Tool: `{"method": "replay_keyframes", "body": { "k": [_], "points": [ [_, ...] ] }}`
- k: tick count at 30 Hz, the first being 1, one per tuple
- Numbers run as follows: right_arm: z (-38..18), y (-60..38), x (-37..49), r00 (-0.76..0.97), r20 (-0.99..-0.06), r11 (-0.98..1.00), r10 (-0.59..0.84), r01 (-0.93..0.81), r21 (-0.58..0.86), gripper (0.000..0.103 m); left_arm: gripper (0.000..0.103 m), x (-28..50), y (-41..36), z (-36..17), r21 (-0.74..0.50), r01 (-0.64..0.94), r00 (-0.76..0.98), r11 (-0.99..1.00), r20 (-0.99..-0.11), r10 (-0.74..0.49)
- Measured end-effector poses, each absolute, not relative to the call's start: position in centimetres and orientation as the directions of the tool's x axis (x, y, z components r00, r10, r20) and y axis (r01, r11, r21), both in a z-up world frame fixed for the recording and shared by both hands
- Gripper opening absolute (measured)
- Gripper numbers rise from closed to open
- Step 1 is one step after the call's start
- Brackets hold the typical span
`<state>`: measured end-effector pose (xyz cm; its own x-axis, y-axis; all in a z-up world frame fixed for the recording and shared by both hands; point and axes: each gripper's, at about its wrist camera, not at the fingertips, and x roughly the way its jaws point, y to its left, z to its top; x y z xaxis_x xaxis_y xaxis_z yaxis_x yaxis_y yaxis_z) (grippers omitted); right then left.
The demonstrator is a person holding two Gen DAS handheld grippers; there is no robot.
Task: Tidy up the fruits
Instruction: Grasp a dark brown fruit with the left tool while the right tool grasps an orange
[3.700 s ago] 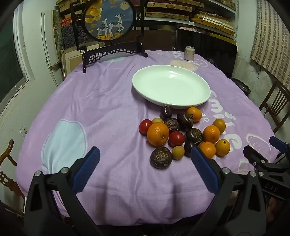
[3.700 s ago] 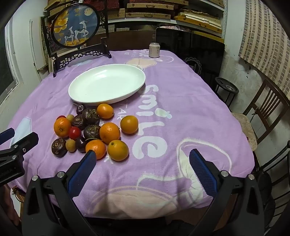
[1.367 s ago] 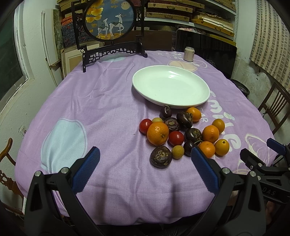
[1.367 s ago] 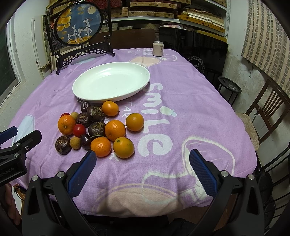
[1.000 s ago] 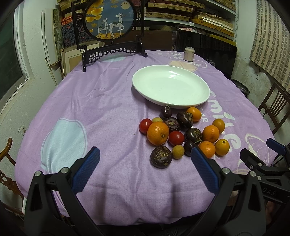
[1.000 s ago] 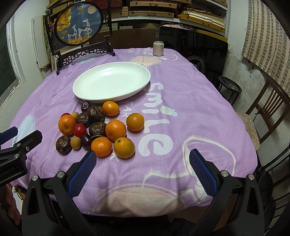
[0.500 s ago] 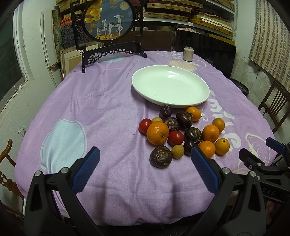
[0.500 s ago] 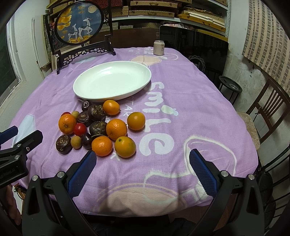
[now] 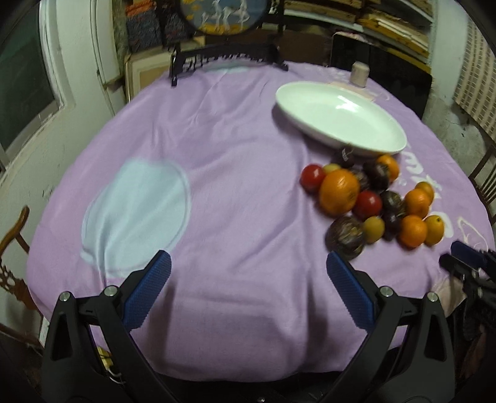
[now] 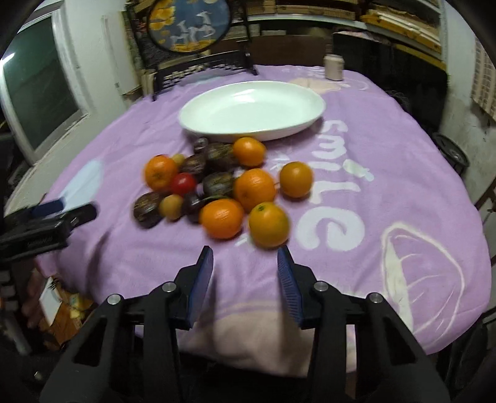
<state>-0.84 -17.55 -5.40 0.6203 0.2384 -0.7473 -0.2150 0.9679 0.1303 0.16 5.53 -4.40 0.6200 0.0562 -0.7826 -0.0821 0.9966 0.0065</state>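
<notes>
A pile of fruit lies on the purple tablecloth: several oranges [image 10: 268, 224], red tomatoes [image 10: 183, 183], dark wrinkled fruits [image 10: 218, 183] and small yellow fruits [image 10: 171, 206]. The pile also shows in the left wrist view [image 9: 339, 192]. An empty white oval plate [image 10: 217, 124] [image 9: 310, 124] sits just behind the pile. My right gripper [image 10: 245, 263] is open, its jaws partly narrowed, just short of the two nearest oranges. My left gripper [image 9: 248, 272] is wide open and empty over bare cloth left of the pile.
A round painted screen on a black stand [image 10: 189, 28] stands at the table's far edge. A small beige jar [image 10: 334, 66] stands at the far right. Wooden chairs [image 9: 486, 183] and shelves surround the table.
My right gripper has moved forward and left toward the nearest oranges and its jaws have narrowed. My left gripper has swung left, so the fruit now sits to its right.
</notes>
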Motion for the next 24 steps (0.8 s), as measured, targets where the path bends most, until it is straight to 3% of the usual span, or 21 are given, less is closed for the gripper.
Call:
{"method": "replay_keyframes", "body": {
  "k": [6,7,9,17,24],
  "points": [
    [-7.4,-18.0,2.6,0.583,-0.786,0.973,0.208,-0.206,0.105,0.045,0.101,0.2,4.9,-4.8,-0.011,-0.037,0.617,0.999,-0.787,0.015],
    [-7.7,-18.0,3.0,0.579,-0.787,0.972,0.212,-0.21,0.107,0.038,0.101,0.3,4.4,-5.0,-0.006,-0.021,0.611,1.0,-0.791,0.008],
    [-7.7,-18.0,3.5,0.593,-0.775,0.97,0.218,-0.217,0.108,0.035,0.101,0.7,3.6,-5.5,0.004,-0.001,0.602,1.0,-0.799,0.004],
    [-7.0,-20.3,1.9,0.599,-0.771,0.975,0.219,-0.163,0.151,0.035,0.101,2.9,0.8,-7.1,0.003,0.077,0.575,0.997,-0.817,-0.042],
    [-7.3,-21.9,1.4,0.591,-0.769,0.97,0.244,-0.136,0.203,0.035,0.068,4.1,-1.6,-7.6,0.009,0.153,0.578,0.988,-0.812,-0.083]
  ]
}}
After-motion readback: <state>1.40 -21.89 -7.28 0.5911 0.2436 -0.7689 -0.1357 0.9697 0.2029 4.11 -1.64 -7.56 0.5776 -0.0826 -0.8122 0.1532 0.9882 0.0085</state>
